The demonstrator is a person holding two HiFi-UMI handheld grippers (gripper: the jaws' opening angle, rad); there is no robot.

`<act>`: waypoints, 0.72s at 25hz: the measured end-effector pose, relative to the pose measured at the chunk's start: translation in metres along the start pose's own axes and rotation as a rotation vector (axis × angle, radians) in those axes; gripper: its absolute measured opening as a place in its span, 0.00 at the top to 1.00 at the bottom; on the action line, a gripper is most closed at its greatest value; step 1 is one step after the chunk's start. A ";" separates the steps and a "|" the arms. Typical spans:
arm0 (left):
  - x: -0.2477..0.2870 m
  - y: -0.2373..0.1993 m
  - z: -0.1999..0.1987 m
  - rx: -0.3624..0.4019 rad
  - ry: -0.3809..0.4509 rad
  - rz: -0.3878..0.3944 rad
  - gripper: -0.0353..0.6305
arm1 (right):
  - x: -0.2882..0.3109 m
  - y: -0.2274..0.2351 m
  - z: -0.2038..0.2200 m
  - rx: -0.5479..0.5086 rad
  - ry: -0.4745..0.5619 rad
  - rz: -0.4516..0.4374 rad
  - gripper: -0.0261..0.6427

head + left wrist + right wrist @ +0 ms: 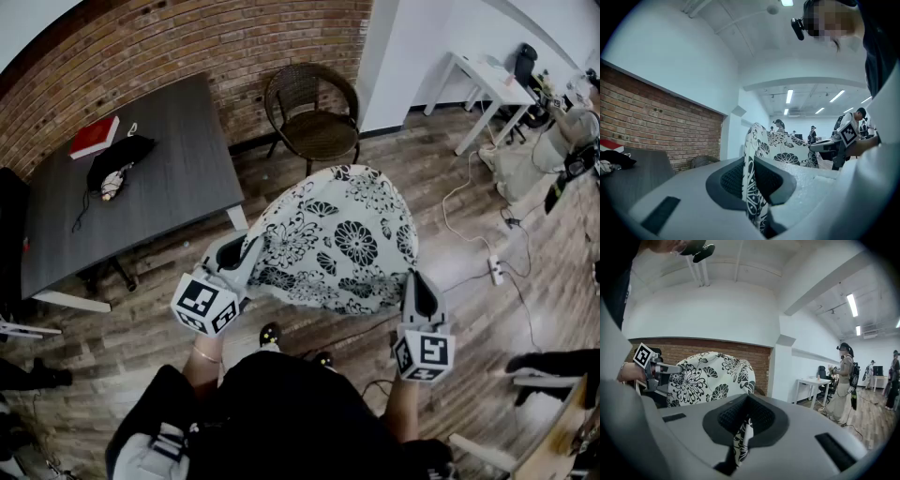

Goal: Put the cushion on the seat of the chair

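Left gripper (246, 258) and right gripper (418, 286) each clamp tight on an edge of the flowered cushion (337, 234); I hold it up, the chair (314, 117) beyond.

light: bright, even, from ceiling strip lights (789, 96) | shadows: soft | edges: fisheye-bent, dark vignette | focus: near foreground blurred

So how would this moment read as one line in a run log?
stage: carrying | cushion: held up, short of wicker chair | left gripper: shut on cushion edge | right gripper: shut on cushion edge
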State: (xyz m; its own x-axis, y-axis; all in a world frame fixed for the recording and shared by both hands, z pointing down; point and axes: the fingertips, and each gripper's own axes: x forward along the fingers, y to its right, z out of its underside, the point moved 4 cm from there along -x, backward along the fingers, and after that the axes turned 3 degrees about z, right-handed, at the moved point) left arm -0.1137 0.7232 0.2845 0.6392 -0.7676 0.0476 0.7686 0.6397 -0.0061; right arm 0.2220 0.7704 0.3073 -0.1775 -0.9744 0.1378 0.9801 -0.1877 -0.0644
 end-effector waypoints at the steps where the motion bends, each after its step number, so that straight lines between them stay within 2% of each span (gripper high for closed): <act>1: 0.000 0.001 0.000 -0.001 0.001 0.000 0.91 | 0.000 0.001 0.002 0.000 -0.001 -0.004 0.96; 18: 0.005 -0.003 0.006 -0.032 -0.007 0.005 0.91 | 0.002 0.005 0.006 0.069 0.036 -0.006 0.96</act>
State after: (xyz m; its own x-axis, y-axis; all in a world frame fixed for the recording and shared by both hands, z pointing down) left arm -0.1130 0.7178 0.2912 0.6432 -0.7637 0.0550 0.7657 0.6421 -0.0380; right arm 0.2267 0.7687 0.3128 -0.1852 -0.9774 0.1019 0.9826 -0.1857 0.0047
